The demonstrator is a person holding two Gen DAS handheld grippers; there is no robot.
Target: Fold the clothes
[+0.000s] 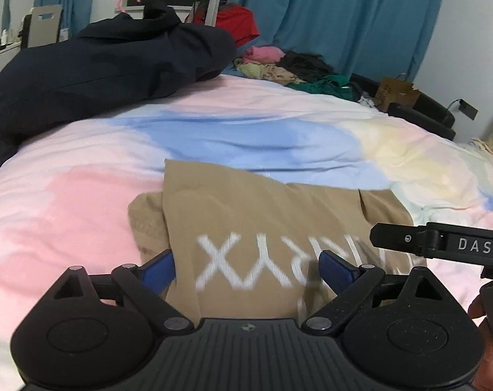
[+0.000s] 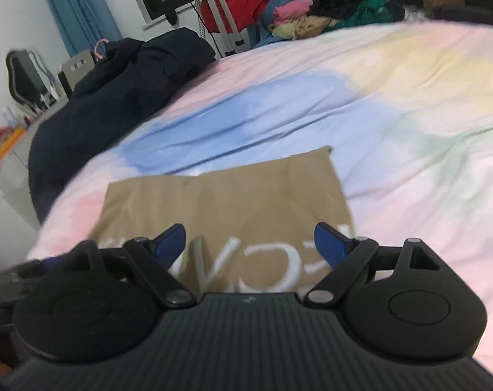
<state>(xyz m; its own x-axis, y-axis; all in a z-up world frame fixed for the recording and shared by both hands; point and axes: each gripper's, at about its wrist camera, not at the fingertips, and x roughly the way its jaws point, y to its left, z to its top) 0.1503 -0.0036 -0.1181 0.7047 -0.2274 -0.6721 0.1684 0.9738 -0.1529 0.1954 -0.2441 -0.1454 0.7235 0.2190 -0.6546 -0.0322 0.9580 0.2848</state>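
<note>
1. Left wrist view. The left gripper (image 1: pixel 246 270) is held low over the bed (image 1: pixel 93 202), pointing forward and slightly down. Its fingers (image 1: pixel 160 272) are spread wide, with nothing between them.
2. The tan shirt (image 1: pixel 262 215) lies flat on the bed, partly folded, straight ahead of and beneath the fingertips. White lettering (image 1: pixel 227 260) on it sits in the gap between the two fingers, upside down from this side. A folded-in flap of the shirt runs just beside the left finger.
3. Beyond the right finger, the right gripper (image 1: pixel 439 244) enters from the frame edge, lying level over the shirt's right edge. Part of a hand (image 1: pixel 483 309) shows below it at the frame edge.
4. Well beyond the fingertips, to the left, a dark jacket (image 1: pixel 109 65) is heaped on the bed. A pile of clothes (image 1: pixel 279 62) lies far ahead, against blue curtains (image 1: pixel 344 16).
5. Right wrist view (blurred). The right gripper (image 2: pixel 249 247) is also low over the bed (image 2: pixel 409 130), tilted forward. Its fingers (image 2: pixel 329 244) are wide apart and hold nothing.
6. The tan shirt (image 2: pixel 233 195) lies ahead of and under the fingertips, and its far edge runs at a slant. White lettering (image 2: pixel 246 254) shows between the fingers. Whether either finger touches the cloth cannot be told.
7. The dark jacket (image 2: pixel 116 97) lies far left of the left finger. The pile of clothes (image 2: pixel 328 13) is far ahead.
</note>
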